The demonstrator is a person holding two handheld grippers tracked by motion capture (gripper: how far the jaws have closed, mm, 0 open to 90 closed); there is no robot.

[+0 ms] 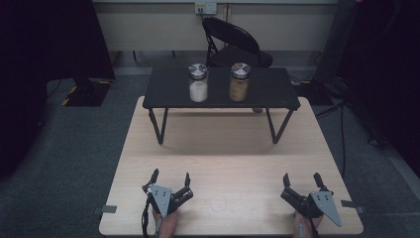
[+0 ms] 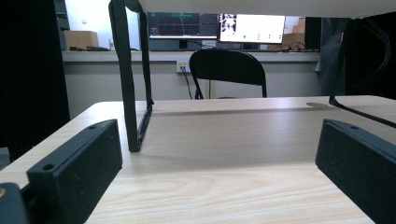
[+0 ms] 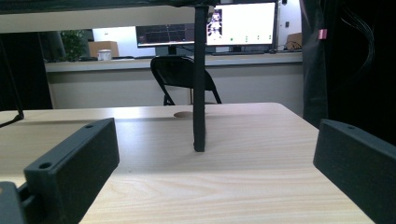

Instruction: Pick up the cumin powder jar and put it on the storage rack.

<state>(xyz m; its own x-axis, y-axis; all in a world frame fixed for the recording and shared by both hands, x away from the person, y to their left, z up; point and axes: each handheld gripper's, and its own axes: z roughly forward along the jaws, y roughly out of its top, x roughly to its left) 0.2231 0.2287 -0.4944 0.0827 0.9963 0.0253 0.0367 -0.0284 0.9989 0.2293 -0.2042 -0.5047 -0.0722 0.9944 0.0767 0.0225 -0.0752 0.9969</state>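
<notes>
Two glass jars with metal lids stand on a small black raised shelf at the far side of the wooden table: one with white contents on the left, one with brown contents on the right. My left gripper rests open near the table's front edge at the left, nothing between its jaws. My right gripper rests open at the front right, also holding nothing. Each gripper view looks along its open jaws, left gripper and right gripper, under the shelf.
The shelf's black legs stand on the table ahead of the grippers. A black folding chair stands behind the table. Monitors sit on a far counter. Grey carpet surrounds the table.
</notes>
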